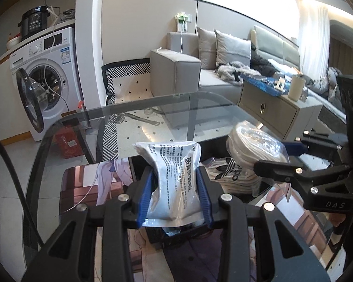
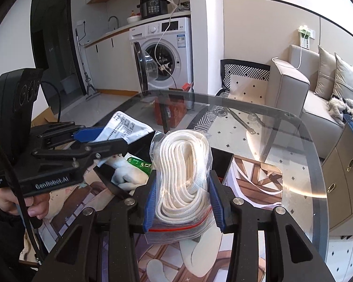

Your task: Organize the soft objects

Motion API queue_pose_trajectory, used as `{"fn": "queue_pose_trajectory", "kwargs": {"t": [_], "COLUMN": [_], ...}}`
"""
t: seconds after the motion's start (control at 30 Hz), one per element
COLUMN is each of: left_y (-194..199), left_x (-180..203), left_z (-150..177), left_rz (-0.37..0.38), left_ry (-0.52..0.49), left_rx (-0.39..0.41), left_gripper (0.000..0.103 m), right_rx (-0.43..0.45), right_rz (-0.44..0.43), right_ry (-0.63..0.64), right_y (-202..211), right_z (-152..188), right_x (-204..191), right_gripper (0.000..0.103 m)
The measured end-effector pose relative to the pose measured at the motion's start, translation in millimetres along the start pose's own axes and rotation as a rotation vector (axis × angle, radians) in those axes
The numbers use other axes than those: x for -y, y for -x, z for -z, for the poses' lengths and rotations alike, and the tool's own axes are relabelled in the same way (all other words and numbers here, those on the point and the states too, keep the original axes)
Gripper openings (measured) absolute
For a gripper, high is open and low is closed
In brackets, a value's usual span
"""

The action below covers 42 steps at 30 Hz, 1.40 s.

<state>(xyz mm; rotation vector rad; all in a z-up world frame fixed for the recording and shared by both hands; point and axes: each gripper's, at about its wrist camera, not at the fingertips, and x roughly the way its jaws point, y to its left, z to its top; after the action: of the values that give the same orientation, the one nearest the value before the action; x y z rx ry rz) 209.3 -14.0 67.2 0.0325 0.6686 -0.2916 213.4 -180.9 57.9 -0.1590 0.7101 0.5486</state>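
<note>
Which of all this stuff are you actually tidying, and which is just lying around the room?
Part of the job:
- printed white pouch, in the left tongs
- bagged white rope, in the right tongs
- black bin holding more soft items

Just lying about:
- washing machine
- sofa
- pressure cooker

Glass table (image 1: 66,122), washing machine (image 1: 47,70), grey sofa (image 1: 176,70), pressure cooker (image 2: 153,5)
</note>
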Motion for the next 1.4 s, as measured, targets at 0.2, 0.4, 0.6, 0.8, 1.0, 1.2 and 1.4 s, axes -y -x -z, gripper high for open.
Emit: {"fn": "queue_pose_trajectory", "kwargs": {"t": [0.2, 0.4, 0.6, 0.8, 1.0, 1.2, 1.4], "left_y": [-21.4, -37.2, -41.2, -16.3, 18.3, 45.5, 50.1], "left_x": [1.8, 4.4, 4.6, 0.7, -9.6, -12.1, -11.9], "left_z": [-1.5, 0.3, 2.0, 5.0, 17.5, 39.2, 63.6], "left_rz": [-0.003, 0.012, 0.022, 0.01, -0.007, -0.034, -0.068], "left_ry": [-0.014, -0.021, -0.03, -0.028, 0.025, 0.074, 0.1], "left_rx": [-0.031, -0.043, -0.041, 0.009, 0.057, 0.131, 0.152], "left_gripper": [0.036, 0.038, 0.046, 0.062, 0.095, 0.103, 0.103], "right_rx": [-0.047, -0.097, -0.091, 0.017, 0.15, 0.206, 0.225], "right_rz": [0.047, 0.08, 0.082, 0.058, 0.056, 0.048, 0.037], "right_ry": [0.028, 0.055, 0.073, 0.078, 0.049, 0.01, -0.03], "right_y": [-30.8, -56.8, -67.2, -41.9, 7.6, 33.4, 39.5], "right_z": [-8.1, -10.5, -9.3, -2.8, 17.2, 43.7, 68.4], "right_x": [2.2, -0.8, 0.3, 0.4, -5.0, -15.3, -24.4], "right_gripper": [0.041, 0.04, 0.042, 0.067, 0.102, 0.103, 0.103]}}
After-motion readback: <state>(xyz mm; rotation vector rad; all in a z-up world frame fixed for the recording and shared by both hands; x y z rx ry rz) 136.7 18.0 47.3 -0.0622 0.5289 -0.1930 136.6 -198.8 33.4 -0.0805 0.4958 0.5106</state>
